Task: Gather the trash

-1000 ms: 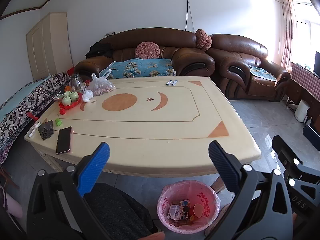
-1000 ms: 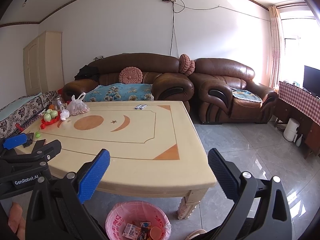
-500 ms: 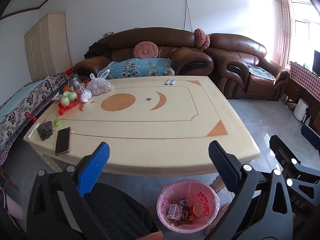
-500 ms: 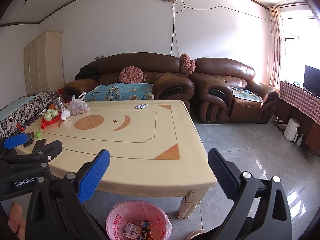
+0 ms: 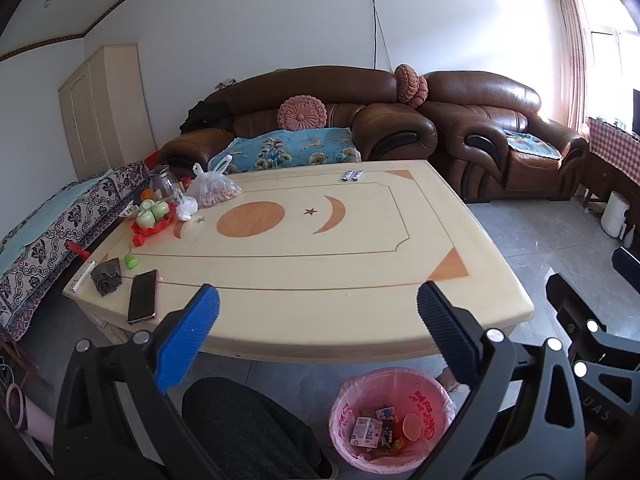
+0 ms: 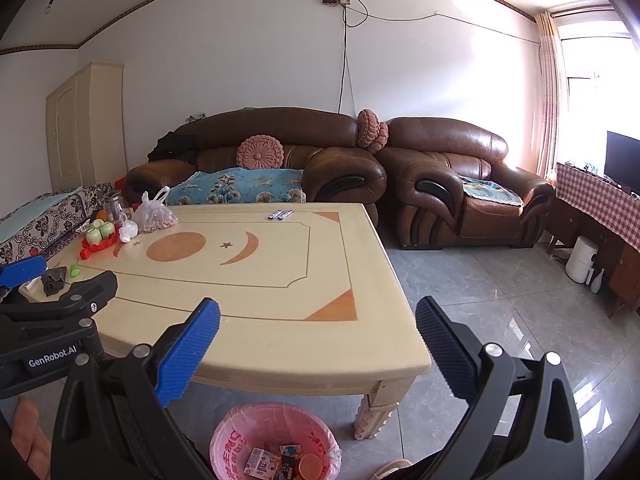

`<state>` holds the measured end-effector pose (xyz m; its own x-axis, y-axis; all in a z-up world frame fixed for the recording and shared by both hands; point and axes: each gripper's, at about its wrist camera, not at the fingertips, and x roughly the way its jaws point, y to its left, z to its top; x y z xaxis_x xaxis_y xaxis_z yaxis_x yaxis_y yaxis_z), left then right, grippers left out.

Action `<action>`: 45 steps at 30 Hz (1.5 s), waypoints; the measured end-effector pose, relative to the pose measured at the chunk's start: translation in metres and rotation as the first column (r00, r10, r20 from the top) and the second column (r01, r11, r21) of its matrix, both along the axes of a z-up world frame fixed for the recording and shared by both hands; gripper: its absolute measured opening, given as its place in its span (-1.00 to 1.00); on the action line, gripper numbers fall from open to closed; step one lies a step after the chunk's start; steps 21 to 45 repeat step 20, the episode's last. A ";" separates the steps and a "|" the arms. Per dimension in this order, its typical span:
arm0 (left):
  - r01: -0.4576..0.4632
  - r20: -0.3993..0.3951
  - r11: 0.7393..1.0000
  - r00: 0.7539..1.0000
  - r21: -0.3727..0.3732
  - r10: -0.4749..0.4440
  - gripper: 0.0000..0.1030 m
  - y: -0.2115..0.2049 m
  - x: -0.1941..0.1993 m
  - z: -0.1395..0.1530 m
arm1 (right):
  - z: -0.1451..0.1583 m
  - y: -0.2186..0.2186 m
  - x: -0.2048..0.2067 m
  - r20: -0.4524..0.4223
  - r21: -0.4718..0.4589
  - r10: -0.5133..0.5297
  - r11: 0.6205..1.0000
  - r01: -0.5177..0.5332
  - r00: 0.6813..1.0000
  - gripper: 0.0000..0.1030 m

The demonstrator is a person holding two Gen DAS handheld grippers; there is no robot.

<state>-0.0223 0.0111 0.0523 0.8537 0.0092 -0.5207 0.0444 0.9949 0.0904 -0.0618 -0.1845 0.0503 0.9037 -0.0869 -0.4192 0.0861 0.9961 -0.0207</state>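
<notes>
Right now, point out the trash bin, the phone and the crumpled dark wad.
trash bin (image 5: 430,390), left wrist view, on its pink liner rim.
phone (image 5: 142,296), left wrist view, middle of its dark screen.
crumpled dark wad (image 5: 106,277), left wrist view, its centre.

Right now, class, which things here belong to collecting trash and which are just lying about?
Belongs to the job:
pink-lined bin
small cartons inside it
left gripper
right gripper

Lying about:
phone
bag of nuts
remote

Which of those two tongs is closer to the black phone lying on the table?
The left tongs. They hang just off the table's near edge, right of the phone. The right tongs sit farther right, toward the table's corner, beyond the left ones.
</notes>
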 end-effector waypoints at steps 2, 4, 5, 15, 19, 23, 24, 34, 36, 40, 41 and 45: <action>0.014 -0.016 1.000 1.000 0.014 -0.014 0.88 -0.002 0.001 -0.001 | 0.000 0.001 0.000 0.002 -0.007 -0.002 1.000 0.002 1.000 0.86; 0.030 -0.030 0.999 0.999 0.040 -0.029 0.88 -0.006 0.000 -0.003 | 0.000 0.001 -0.001 0.004 -0.009 -0.003 1.000 0.003 1.000 0.86; 0.033 -0.033 0.998 0.999 0.049 -0.032 0.88 -0.008 0.000 -0.004 | 0.001 0.000 -0.001 0.006 -0.007 -0.003 1.000 0.003 1.000 0.86; 0.061 -0.057 0.997 0.996 -0.036 -0.063 0.88 0.004 0.002 -0.003 | 0.003 -0.003 -0.003 0.013 -0.003 -0.015 1.000 0.015 1.000 0.86; 0.027 -0.039 0.998 0.999 -0.049 -0.028 0.88 0.007 -0.001 -0.003 | 0.005 -0.004 -0.004 0.011 0.008 -0.007 1.000 0.007 1.000 0.86; 0.020 -0.034 0.998 0.999 -0.052 -0.021 0.88 0.007 -0.002 -0.003 | 0.006 -0.004 -0.004 0.010 0.013 -0.004 1.000 0.003 1.000 0.86; 0.020 -0.034 0.998 0.999 -0.052 -0.021 0.88 0.007 -0.002 -0.003 | 0.006 -0.004 -0.004 0.010 0.013 -0.004 1.000 0.003 1.000 0.86; 0.020 -0.034 0.998 0.999 -0.052 -0.021 0.88 0.007 -0.002 -0.003 | 0.006 -0.004 -0.004 0.010 0.013 -0.004 1.000 0.003 1.000 0.86; 0.020 -0.034 0.998 0.999 -0.052 -0.021 0.88 0.007 -0.002 -0.003 | 0.006 -0.004 -0.004 0.010 0.013 -0.004 1.000 0.003 1.000 0.86; 0.020 -0.034 0.998 0.999 -0.052 -0.021 0.88 0.007 -0.002 -0.003 | 0.006 -0.004 -0.004 0.010 0.013 -0.004 1.000 0.003 1.000 0.86; 0.020 -0.034 0.998 0.999 -0.052 -0.021 0.88 0.007 -0.002 -0.003 | 0.006 -0.004 -0.004 0.010 0.013 -0.004 1.000 0.003 1.000 0.86; 0.020 -0.034 0.998 0.999 -0.052 -0.021 0.88 0.007 -0.002 -0.003 | 0.006 -0.004 -0.004 0.010 0.013 -0.004 1.000 0.003 1.000 0.86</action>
